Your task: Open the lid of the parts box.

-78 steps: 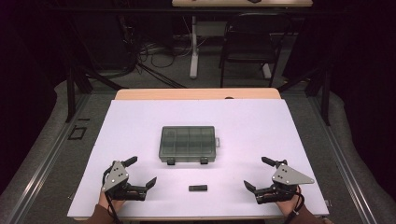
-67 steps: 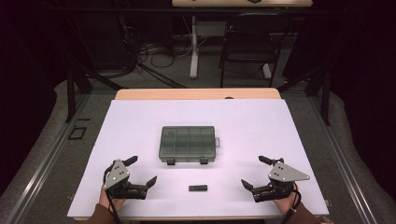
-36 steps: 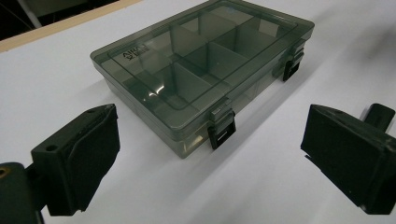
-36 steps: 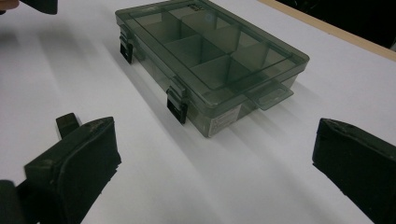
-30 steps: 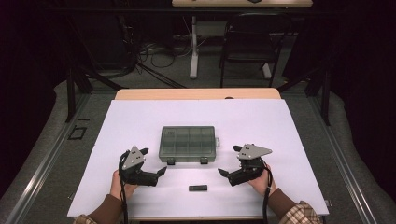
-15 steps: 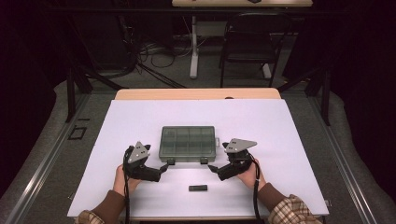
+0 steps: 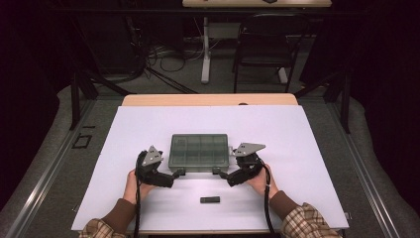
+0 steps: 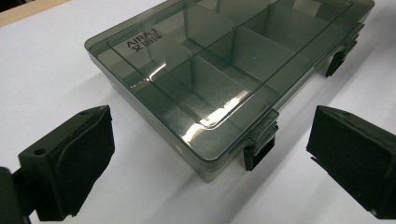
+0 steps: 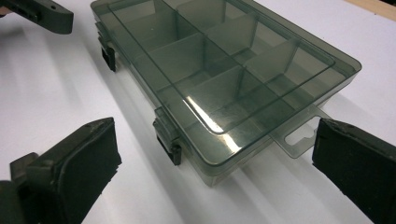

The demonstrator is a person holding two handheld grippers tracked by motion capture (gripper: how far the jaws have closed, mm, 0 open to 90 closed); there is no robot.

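Observation:
A smoky clear compartment box [image 7: 199,150] lies shut in the middle of the white table, its two black latches facing the person. My left gripper [image 7: 176,174] is open at the box's near left corner, its jaws either side of the left latch [image 8: 259,148] without touching it. My right gripper [image 7: 218,173] is open at the near right corner, with the right latch [image 9: 169,140] between its jaws. The box [image 8: 224,65] holds several empty compartments, and a hang tab [image 9: 299,136] sticks out of its right end.
A small black oblong piece [image 7: 209,200] lies on the white table [image 7: 297,144] in front of the box, between the two forearms. A chair [image 7: 260,44] and cables stand on the floor beyond the table's far edge.
Both grippers have moved from the table's near corners inward and forward to the front corners of the box. The box and the small black piece have not moved.

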